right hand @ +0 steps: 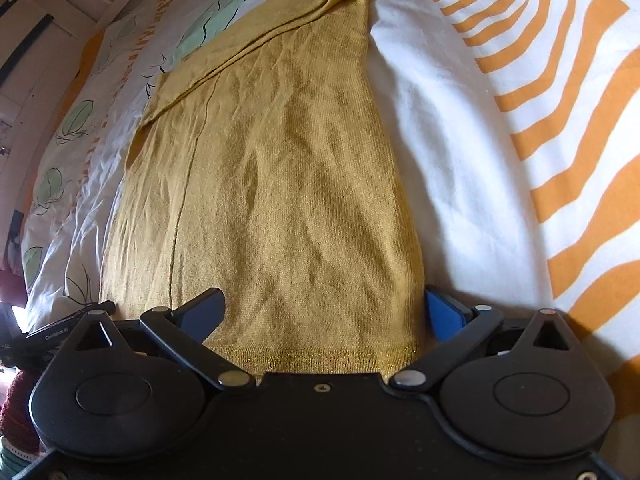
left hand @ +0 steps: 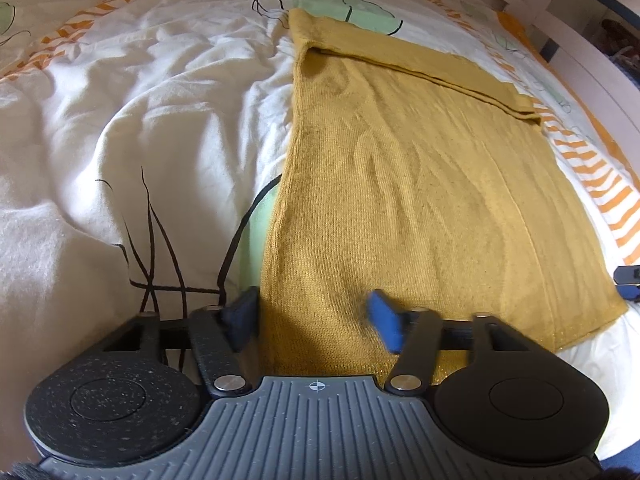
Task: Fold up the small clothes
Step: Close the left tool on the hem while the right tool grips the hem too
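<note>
A rumpled white duvet (left hand: 168,92) printed with green leaves, thin black line drawings and orange stripes fills most of both views, with bright light falling across it and deep shadow along the lower edge of each frame. White panelled furniture (left hand: 576,36) runs along the upper right of the left view. A pale panelled wall (right hand: 60,12) curves across the upper left of the right view.

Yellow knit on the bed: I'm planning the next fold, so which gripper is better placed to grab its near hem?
Probably the left gripper: its narrower jaws already straddle the yellow knit's near-left corner. The right gripper spans the hem wide open.
</note>
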### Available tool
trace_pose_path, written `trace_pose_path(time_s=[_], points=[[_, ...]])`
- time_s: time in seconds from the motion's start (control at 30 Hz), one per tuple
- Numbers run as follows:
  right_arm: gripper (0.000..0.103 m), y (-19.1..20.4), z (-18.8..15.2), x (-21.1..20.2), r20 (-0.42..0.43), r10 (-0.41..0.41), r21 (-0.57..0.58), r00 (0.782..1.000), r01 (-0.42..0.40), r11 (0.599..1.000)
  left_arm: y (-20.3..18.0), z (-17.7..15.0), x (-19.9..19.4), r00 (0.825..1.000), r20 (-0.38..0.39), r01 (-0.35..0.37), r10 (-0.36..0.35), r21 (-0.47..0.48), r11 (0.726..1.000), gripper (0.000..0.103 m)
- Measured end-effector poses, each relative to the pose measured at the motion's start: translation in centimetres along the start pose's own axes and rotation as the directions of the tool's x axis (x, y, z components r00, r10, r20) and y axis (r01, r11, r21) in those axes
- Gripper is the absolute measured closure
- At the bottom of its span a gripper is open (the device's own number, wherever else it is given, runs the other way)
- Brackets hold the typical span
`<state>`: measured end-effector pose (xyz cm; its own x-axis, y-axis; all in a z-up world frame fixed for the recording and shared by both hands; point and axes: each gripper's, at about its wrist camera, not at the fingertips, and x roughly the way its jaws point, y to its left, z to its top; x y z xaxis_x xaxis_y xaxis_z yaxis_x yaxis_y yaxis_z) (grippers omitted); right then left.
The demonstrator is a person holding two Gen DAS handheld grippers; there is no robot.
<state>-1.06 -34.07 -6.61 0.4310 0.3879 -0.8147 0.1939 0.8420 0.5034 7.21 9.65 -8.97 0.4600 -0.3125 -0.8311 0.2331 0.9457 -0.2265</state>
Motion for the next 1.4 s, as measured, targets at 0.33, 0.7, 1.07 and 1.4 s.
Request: trace_pose_path(time_s=[0.33, 0.7, 1.07, 1.4], points=[[0.062, -0.6, 0.0, -0.3, -0.028, -0.022, 0.041, 0.999, 0.024, 0.999, 0.0, 0.0, -0.6, 0.998, 0.03, 0.059, -0.059, -0.019, 0.998, 0.093], [0.089, -1.0, -0.4, -4.4, 0.119, 0.203, 0.068, 0.972, -0.212, 0.975, 0.3, 1.1, -3.7, 0.973, 0.16, 0.189, -0.167, -0.131, 0.973, 0.095], [0.09, -1.5, 2.3, -7.0, 0.267, 0.28, 0.064, 0.922, -0.306, 0.95, 0.2, 5.0, -5.3, 0.94, 0.269, 0.26, -0.209, -0.171, 0.95, 0.095], [0.09, -2.6, 8.9, -7.3, 0.421, 0.33, 0.106, 0.845, -0.407, 0.907, 0.9, 12.5, -4.2, 0.908, 0.357, 0.3, -0.217, -0.196, 0.934, 0.095]])
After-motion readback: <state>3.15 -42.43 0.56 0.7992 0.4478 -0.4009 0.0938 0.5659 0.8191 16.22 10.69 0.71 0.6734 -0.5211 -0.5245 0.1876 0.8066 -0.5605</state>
